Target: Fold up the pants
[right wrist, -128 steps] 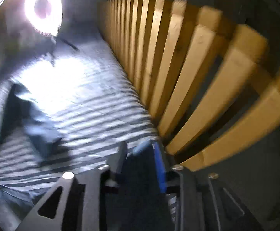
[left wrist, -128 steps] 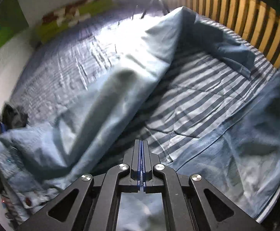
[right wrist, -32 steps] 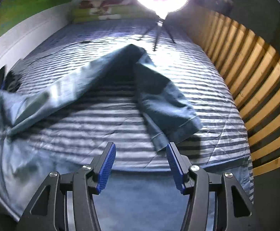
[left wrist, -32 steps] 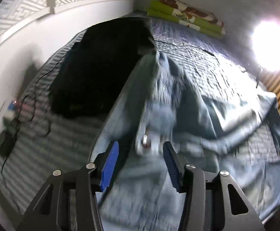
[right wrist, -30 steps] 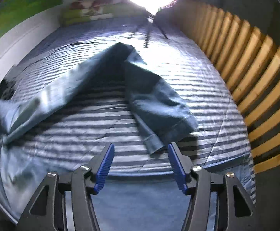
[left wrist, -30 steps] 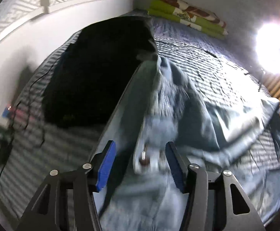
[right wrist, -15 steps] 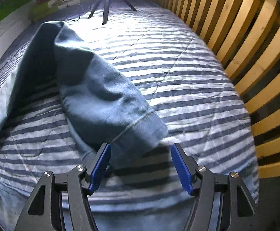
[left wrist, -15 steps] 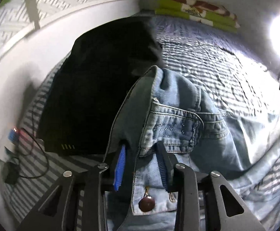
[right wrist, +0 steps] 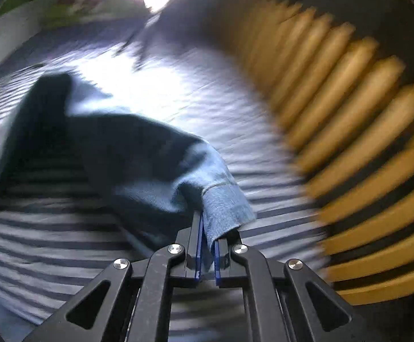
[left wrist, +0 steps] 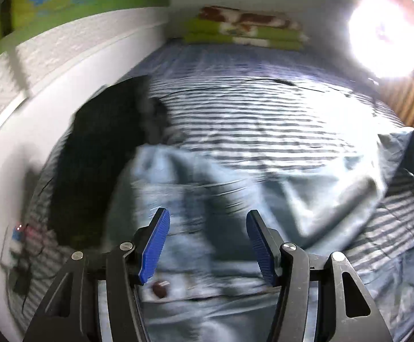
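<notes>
The right tongs [right wrist: 206, 245] pinch the hem of one leg of the jeans [right wrist: 150, 165] – the left tongs [left wrist: 207, 245] gape wide above the waistband, gripping nothing, over the striped bed [left wrist: 264, 108].

No text, label, brand or number can be read in either view; both are blurred by motion, and the patterned fabrics carry no legible writing.

Pants [left wrist: 235, 188] across the bed [left wrist: 264, 114] — dark garment [left wrist: 93, 154] left, slatted rail [right wrist: 349, 131] right.
</notes>
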### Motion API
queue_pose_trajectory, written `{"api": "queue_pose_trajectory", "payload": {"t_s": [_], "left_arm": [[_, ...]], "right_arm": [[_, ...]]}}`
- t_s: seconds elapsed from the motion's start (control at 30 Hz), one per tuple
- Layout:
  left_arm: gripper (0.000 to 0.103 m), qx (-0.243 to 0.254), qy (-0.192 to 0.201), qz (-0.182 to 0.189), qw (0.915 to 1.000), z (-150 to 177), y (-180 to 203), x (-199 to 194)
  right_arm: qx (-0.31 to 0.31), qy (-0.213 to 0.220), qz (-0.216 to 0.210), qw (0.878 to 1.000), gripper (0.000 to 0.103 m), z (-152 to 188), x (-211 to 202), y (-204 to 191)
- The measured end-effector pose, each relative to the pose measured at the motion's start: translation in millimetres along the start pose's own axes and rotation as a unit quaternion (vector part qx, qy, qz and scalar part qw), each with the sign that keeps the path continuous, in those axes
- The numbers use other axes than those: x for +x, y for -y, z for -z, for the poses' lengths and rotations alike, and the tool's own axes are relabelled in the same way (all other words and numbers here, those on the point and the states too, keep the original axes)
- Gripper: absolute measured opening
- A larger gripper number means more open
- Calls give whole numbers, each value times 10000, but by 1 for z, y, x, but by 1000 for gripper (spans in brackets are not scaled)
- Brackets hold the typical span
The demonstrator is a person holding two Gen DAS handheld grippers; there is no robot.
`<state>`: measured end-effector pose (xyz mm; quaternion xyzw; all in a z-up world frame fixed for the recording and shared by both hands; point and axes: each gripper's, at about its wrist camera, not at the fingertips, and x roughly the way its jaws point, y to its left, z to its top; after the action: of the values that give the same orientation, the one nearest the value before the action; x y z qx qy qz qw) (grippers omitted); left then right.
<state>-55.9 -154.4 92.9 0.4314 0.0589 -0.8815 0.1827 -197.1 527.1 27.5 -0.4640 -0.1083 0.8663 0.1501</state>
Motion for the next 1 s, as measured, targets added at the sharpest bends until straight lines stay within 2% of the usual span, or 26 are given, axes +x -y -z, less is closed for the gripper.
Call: {"api": "queue_pose_trajectory", "payload": {"t_s": [0.07, 0.13, 0.17, 0.23, 0.27, 0.3, 0.4, 0.43, 0.47, 0.6, 0.67, 0.73, 0.87, 1.0], "left_arm": [[60, 164, -21, 111, 9998, -6, 21, 11], [60, 360, -145, 276, 9989, -12, 50, 30], [61, 423, -195, 356, 9983, -15, 58, 36], [64, 630, -311, 496, 9963, -19, 82, 57], [66, 750, -336, 525, 9952, -22, 93, 68], [68, 831, -368, 535, 9944, -25, 100, 75], [70, 1097, -465, 433, 9919, -36, 124, 106], [70, 1146, -484, 383, 9915, -36, 128, 112], [70, 1269, -493, 305, 9902, -40, 134, 123], [79, 1240, -769, 284, 9889, -50, 126, 155], [80, 1199, -845, 131, 9891, -49, 117, 161], [83, 1131, -992, 153, 9885, -49, 107, 175], [85, 1248, -1169, 34, 9853, -45, 96, 193], [88, 1310, -1103, 67, 9852, -49, 97, 203]], "right_arm": [[201, -12, 428, 9989, 5, 3, -10, 30], [-21, -218, 966, 9951, 8, 15, -11, 48], [-176, -393, 1077, 9932, 12, 21, -9, 50], [-393, -738, 799, 9933, 26, 33, -5, 52], [-407, -849, 658, 9934, 41, 40, -7, 53], [-362, -862, 561, 9940, 48, 44, -9, 55], [-182, -816, 73, 9965, 49, 55, -26, 59], [-81, -737, -9, 9972, 49, 57, -33, 59], [41, -561, -286, 9980, 49, 54, -44, 55], [-45, -310, -1152, 9928, 63, 34, -42, 28], [-300, -255, -1426, 9890, 63, 18, -27, 3], [-512, -293, -1597, 9854, 63, 5, -7, -19], [-1065, -417, -1768, 9776, 63, -14, 31, -75], [-1388, -553, -1821, 9719, 63, -15, 58, -111]]}}
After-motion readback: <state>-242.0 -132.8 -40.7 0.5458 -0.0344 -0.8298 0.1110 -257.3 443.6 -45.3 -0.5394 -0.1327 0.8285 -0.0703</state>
